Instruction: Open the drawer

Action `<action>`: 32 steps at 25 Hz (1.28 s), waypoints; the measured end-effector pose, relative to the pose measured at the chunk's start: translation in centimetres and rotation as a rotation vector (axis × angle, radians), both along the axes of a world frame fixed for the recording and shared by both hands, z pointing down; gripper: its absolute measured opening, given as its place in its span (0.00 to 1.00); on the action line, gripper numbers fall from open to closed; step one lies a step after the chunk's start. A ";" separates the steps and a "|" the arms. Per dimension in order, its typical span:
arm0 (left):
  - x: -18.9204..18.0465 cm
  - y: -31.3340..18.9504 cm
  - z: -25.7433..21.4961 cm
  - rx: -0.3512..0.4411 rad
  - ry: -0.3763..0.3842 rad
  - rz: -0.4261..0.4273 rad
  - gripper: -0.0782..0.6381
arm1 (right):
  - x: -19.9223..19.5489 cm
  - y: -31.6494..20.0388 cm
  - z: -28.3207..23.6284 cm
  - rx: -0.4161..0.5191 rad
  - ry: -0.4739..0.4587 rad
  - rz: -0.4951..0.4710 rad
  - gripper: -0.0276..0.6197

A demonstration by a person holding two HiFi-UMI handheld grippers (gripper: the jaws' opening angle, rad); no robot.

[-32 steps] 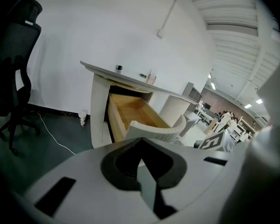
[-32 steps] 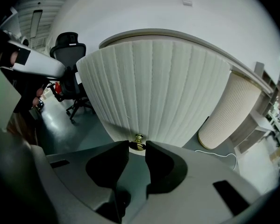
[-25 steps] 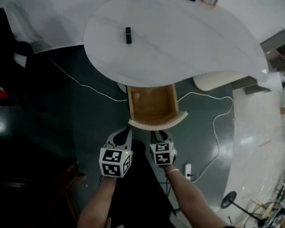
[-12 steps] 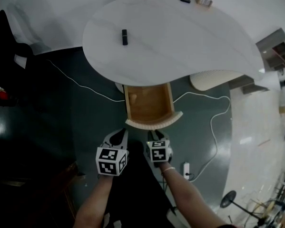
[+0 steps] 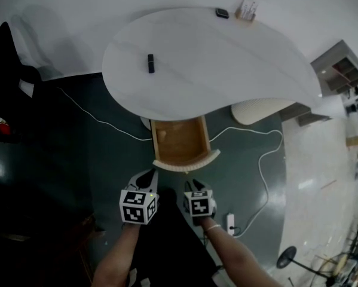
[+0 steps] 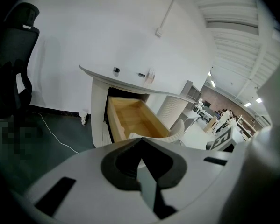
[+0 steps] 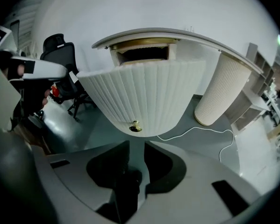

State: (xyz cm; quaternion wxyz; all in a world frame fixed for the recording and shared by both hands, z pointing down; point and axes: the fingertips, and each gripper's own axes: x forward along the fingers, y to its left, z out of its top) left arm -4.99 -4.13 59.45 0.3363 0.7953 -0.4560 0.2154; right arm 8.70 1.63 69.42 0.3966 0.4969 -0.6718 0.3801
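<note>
The wooden drawer (image 5: 177, 141) stands pulled out from under the white table (image 5: 214, 58), and its inside looks bare. Its ribbed white curved front (image 7: 144, 97) faces me, with a small brass knob (image 7: 135, 126) low in the middle. My right gripper (image 7: 136, 146) hangs just short of that knob, a narrow gap between its fingers and nothing in it. In the head view the right gripper (image 5: 193, 185) sits a little back from the drawer front (image 5: 186, 161). My left gripper (image 5: 147, 175) is beside it to the left, fingertips together, holding nothing; the left gripper (image 6: 140, 141) looks at the drawer (image 6: 135, 120) from the side.
A small black object (image 5: 150, 63) lies on the tabletop, and a dark item (image 5: 222, 13) and a small box (image 5: 247, 9) sit at its far edge. A ribbed white pedestal (image 7: 221, 87) stands right of the drawer. A white cable (image 5: 265, 160) and power strip (image 5: 230, 222) lie on the dark floor. A black chair (image 6: 13, 55) stands at left.
Both grippers have drawn back from the drawer front, and the gap between the right gripper and the front has grown. The drawer stays pulled out.
</note>
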 end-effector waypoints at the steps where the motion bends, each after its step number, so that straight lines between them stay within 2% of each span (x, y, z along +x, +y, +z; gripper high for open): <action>1: 0.2 0.0 -0.2 0.003 0.002 0.002 0.11 | 0.2 0.2 -0.6 0.001 -0.012 0.009 0.19; 6: 0.5 -0.4 -1.3 0.016 0.010 0.014 0.11 | -0.1 -0.5 -4.2 0.058 -0.078 0.054 0.14; 8: 0.3 -0.6 -2.0 0.026 0.007 0.014 0.11 | 0.5 -0.6 -4.9 0.088 -0.065 0.054 0.12; 13: 0.5 -1.0 -4.1 0.061 0.004 0.026 0.11 | 0.1 -1.3 -8.3 0.175 -0.145 0.054 0.07; 19: 0.8 -1.2 -6.3 0.102 -0.001 0.028 0.11 | 0.8 -3.5 -15.0 0.347 -0.225 0.095 0.05; 23: 1.2 -1.6 -8.1 0.143 0.004 0.025 0.11 | 0.7 -4.6 -18.7 0.421 -0.277 0.109 0.05; 32: -0.1 -3.2 -13.5 0.265 0.019 -0.018 0.11 | 0.4 -7.1 -25.6 0.649 -0.322 0.064 0.05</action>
